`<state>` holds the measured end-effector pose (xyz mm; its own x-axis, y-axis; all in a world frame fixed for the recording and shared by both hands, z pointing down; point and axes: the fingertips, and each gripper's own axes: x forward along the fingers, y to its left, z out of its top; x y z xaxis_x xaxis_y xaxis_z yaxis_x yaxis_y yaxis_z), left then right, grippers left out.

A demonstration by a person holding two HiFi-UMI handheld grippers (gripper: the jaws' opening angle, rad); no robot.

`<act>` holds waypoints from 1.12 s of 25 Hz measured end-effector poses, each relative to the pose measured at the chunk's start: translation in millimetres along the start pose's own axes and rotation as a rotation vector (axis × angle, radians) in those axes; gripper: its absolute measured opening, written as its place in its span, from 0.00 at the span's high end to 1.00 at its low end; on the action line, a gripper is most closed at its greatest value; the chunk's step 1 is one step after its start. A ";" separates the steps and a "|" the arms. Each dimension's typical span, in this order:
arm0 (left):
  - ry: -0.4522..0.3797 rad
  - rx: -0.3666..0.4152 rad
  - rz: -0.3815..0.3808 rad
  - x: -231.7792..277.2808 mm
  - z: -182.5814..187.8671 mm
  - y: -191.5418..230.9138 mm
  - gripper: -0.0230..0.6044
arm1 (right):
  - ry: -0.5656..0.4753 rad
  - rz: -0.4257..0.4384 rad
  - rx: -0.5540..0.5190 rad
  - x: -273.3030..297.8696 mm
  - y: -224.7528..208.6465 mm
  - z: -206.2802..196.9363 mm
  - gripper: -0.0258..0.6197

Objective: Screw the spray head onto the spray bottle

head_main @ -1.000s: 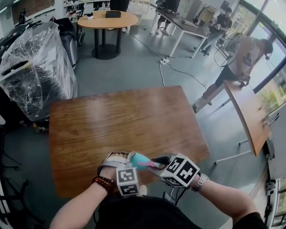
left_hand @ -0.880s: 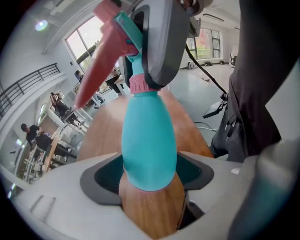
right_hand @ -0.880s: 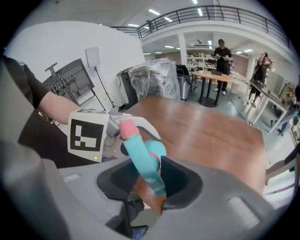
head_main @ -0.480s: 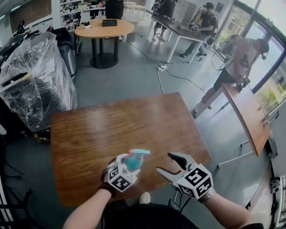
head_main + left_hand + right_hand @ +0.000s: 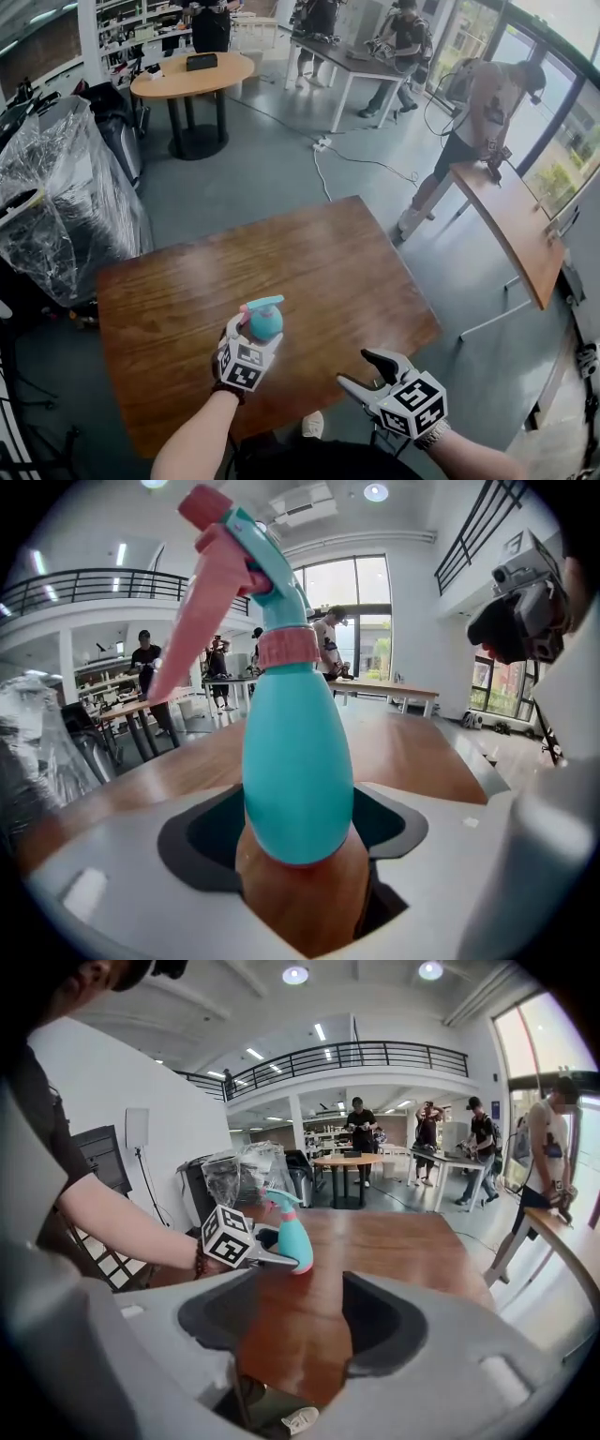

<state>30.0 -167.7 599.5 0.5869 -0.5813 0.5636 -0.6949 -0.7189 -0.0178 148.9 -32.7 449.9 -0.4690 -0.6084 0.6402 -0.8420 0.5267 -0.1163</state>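
A teal spray bottle (image 5: pixel 265 323) with a pink collar and a teal-and-pink spray head (image 5: pixel 261 304) on its neck stands upright over the wooden table (image 5: pixel 328 272). My left gripper (image 5: pixel 251 334) is shut on its lower body. In the left gripper view the bottle (image 5: pixel 298 761) fills the gap between the jaws, its base near the wood; whether it touches I cannot tell. My right gripper (image 5: pixel 358 367) hangs at the table's near edge, right of the bottle. Its jaws have just been opening and nothing is between them. The right gripper view shows the bottle (image 5: pixel 295 1237) ahead to the left.
A plastic-wrapped bulk (image 5: pixel 56 206) stands left of the table. Another wooden table (image 5: pixel 516 225) is at the right, with a person (image 5: pixel 478 112) bent over it. A round table (image 5: pixel 192 75) and more people are farther back. A cable (image 5: pixel 356 155) runs across the floor.
The right gripper let go at the spray head, opened and drew off to the right. The left gripper rolled the bottle upright and carried it farther over the table.
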 end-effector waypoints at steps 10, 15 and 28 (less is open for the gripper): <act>0.008 0.031 -0.045 24.7 -3.7 -9.0 0.35 | -0.008 -0.004 0.014 -1.2 0.2 -11.2 0.55; 0.024 0.036 -0.054 23.7 -4.3 -18.1 0.35 | -0.011 0.001 0.013 -6.3 0.8 -11.1 0.55; 0.062 -0.038 -0.005 -16.1 -13.8 -10.8 0.25 | -0.041 0.067 -0.031 10.2 11.3 -6.5 0.55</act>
<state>22.3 -145.3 602.0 0.5641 -0.5520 0.6141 -0.7082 -0.7058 0.0162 136.3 -29.0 460.0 -0.5347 -0.5947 0.6004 -0.8003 0.5845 -0.1338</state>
